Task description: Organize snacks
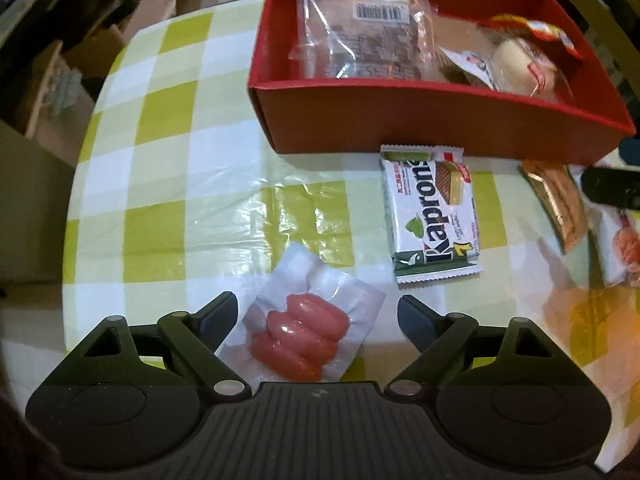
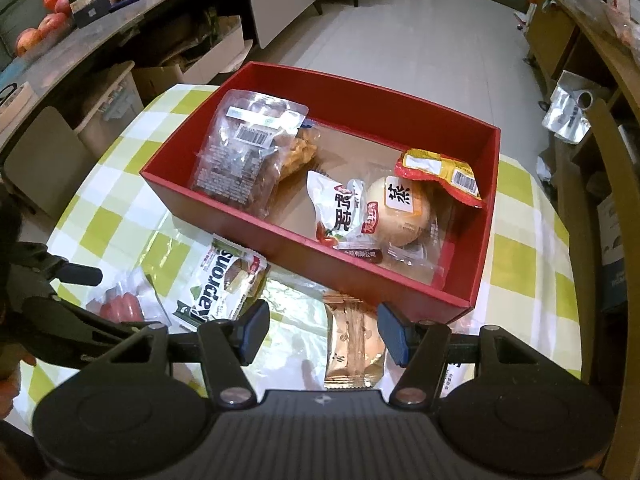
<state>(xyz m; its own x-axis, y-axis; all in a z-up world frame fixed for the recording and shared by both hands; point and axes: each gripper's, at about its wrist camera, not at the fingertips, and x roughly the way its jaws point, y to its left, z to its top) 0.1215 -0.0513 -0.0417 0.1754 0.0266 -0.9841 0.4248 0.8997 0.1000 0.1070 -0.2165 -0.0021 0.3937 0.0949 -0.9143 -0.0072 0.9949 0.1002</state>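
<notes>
A red box (image 1: 400,120) (image 2: 360,276) stands on the checked table and holds several wrapped snacks. My left gripper (image 1: 318,312) is open, its fingers either side of a clear pack of pink sausages (image 1: 300,336) lying on the table; the pack also shows in the right wrist view (image 2: 122,306). A white Kaprons wafer pack (image 1: 432,216) (image 2: 222,288) lies in front of the box. My right gripper (image 2: 322,330) is open just above a gold-brown biscuit pack (image 2: 352,344) (image 1: 556,204) on the table. The left gripper (image 2: 60,300) shows at the left of the right wrist view.
Inside the box lie a clear barcode bag (image 2: 240,152), a white pouch (image 2: 340,208), a round bun (image 2: 400,210) and a red-yellow packet (image 2: 440,172). An orange-white packet (image 1: 620,248) lies at the table's right. Cardboard boxes (image 2: 192,64) and a chair (image 2: 608,184) surround the table.
</notes>
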